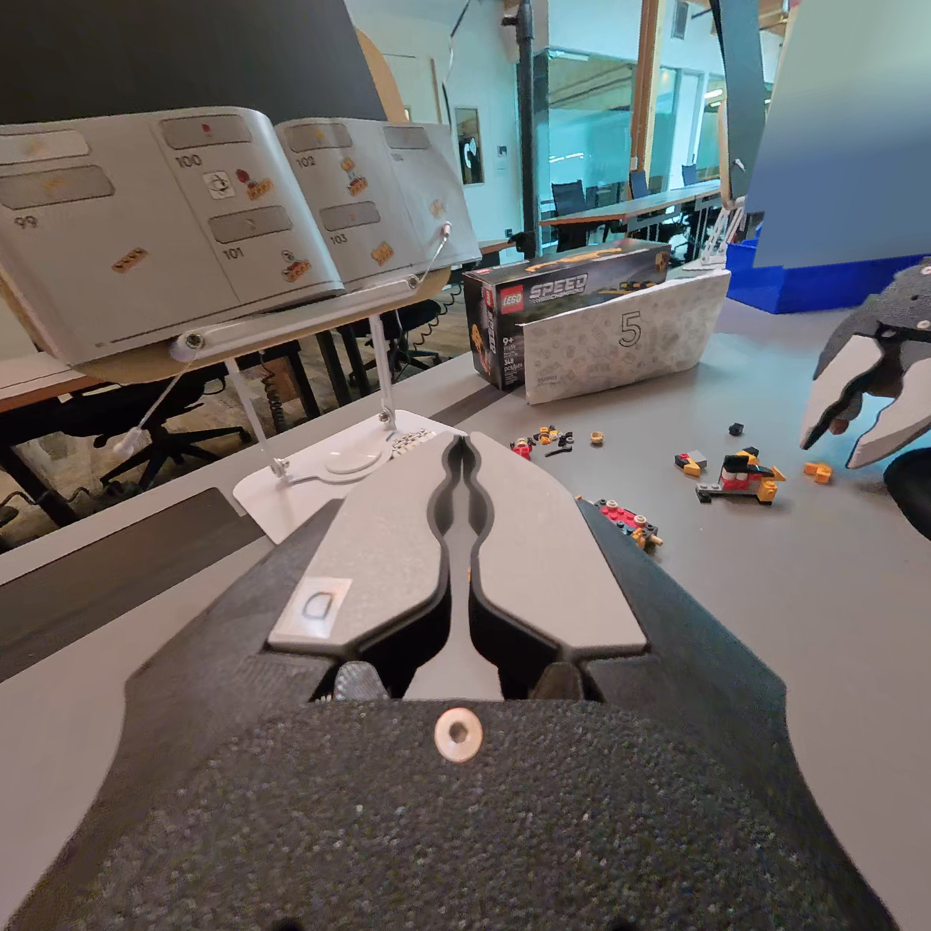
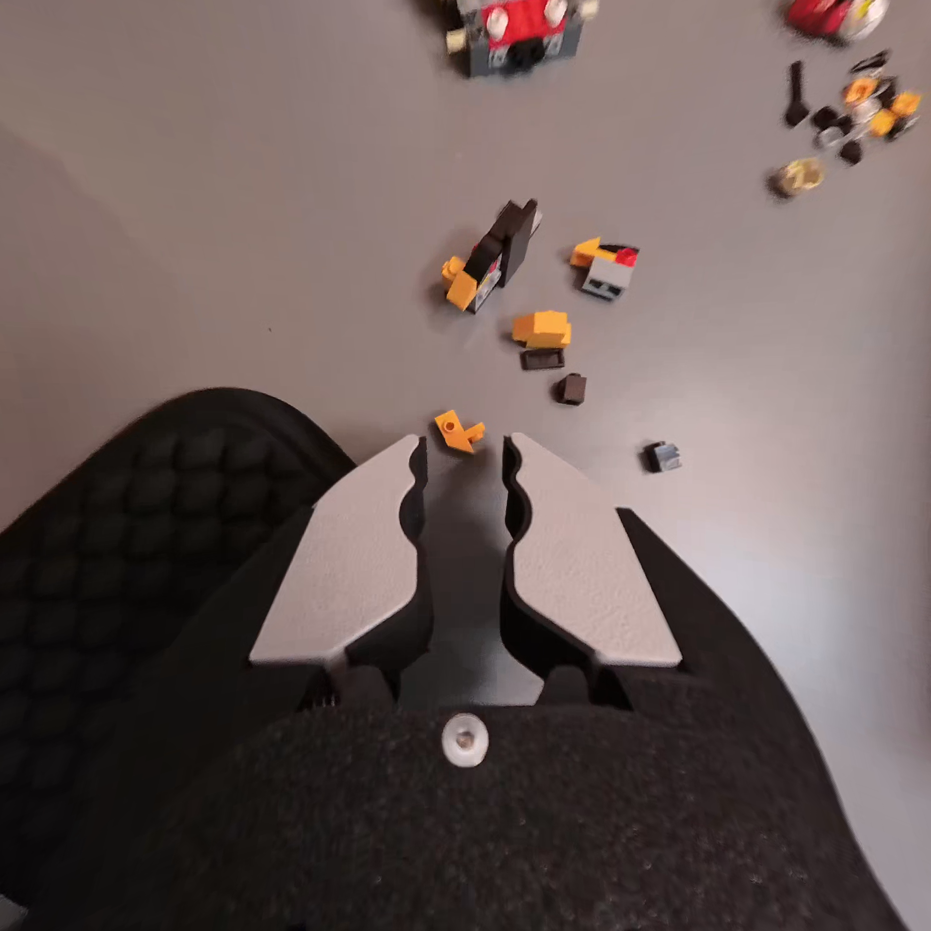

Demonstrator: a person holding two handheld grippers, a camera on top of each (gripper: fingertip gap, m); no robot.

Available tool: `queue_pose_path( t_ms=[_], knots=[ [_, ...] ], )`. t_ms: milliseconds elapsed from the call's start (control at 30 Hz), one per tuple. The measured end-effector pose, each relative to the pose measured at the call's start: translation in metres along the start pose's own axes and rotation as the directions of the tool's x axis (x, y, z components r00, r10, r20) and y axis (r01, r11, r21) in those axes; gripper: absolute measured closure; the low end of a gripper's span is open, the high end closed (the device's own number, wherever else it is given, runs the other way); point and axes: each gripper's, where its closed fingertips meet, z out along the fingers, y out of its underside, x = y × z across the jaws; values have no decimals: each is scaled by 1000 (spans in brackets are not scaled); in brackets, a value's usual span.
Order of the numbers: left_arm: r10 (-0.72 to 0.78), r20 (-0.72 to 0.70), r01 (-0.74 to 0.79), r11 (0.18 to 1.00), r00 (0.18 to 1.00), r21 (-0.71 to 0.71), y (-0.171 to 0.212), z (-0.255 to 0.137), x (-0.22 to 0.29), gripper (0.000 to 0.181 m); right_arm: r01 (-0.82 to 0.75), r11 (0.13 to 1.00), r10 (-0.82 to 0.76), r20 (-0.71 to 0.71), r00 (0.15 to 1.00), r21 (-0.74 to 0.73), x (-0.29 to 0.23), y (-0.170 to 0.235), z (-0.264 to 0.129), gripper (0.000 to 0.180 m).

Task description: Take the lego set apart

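The right claw (image 2: 464,443) stands spread and empty above the grey worktop (image 2: 201,226), with a small orange angled lego bracket (image 2: 458,432) lying just ahead of its tips, within the gap's line. Farther ahead, slightly left, the black, orange and grey lego sub-assembly (image 2: 491,257) lies, its long axis slanting away to the right. The right claw is much nearer these than the left claw (image 1: 462,441), whose fingers are pressed together on nothing visible. The red and dark grey studded chassis chunk (image 2: 519,35) is cut off at the frame's top, and the far-right loose bits are too blurred to identify.
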Motion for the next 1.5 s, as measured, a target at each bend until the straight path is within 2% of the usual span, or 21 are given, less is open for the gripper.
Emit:
queue_pose_path(
  t_ms=[67, 133, 233, 367, 567, 700, 800, 867, 967, 1067, 1133, 1267, 1400, 1433, 1500],
  knots=[
    [17, -15, -17, 1000, 1000, -9, 0, 1, 7, 181, 31, 998, -30, 20, 999, -58, -1, 7, 8, 154],
    [23, -38, -24, 999, 999, -24, 1, 1, 14, 181, 54, 997, -52, 43, 998, -55, -5, 5, 11, 167],
    [2, -75, -5, 999, 997, -32, 0, 1, 22, 181, 105, 993, -103, 37, 994, -61, -9, 3, 12, 168],
    [-129, -214, 112, 989, 968, -94, 3, 6, 52, 181, 154, 982, -153, -19, 988, 112, -14, -35, 2, 168],
    [-350, -427, 268, 933, 834, -242, 12, 10, 117, 175, 242, 903, -213, -119, 970, 355, -31, -109, 0, 169],
    [-382, -479, 266, 918, 790, -293, 20, 9, 143, 172, 289, 840, -249, -148, 957, 459, -50, -141, 8, 169],
    [-416, -487, 288, 903, 768, -319, 22, 9, 152, 171, 389, 783, -298, -257, 919, 486, -58, -154, 12, 169],
    [-448, -496, 310, 889, 744, -338, 22, 9, 158, 169, 470, 753, -335, -347, 876, 461, -61, -158, 16, 169],
    [-474, -442, 308, 865, 762, -396, 38, 13, 157, 165, 601, 715, -414, -475, 776, 357, -63, -159, 24, 169],
    [-532, -452, 339, 831, 716, -441, 44, 13, 163, 167, 698, 678, -490, -566, 662, 230, -61, -160, 31, 169],
    [-556, -454, 355, 817, 696, -455, 47, 13, 164, 170, 738, 652, -526, -598, 604, 172, -59, -159, 33, 169],
    [-637, -479, 427, 766, 604, -480, 45, 13, 170, 165, 765, 632, -558, -615, 558, 120, -59, -156, 34, 169],
    [-664, -497, 450, 746, 559, -491, 46, 14, 172, 172, 756, 636, -544, -603, 583, 157, -62, -156, 34, 169],
    [-678, -519, 464, 735, 520, -495, 43, 12, 172, 172, 728, 649, -512, -582, 632, 219, -64, -157, 32, 169],
    [-734, -571, 547, 668, 368, -505, 29, 7, 170, 172, 612, 683, -409, -484, 773, 400, -69, -163, 22, 166]
  ],
)
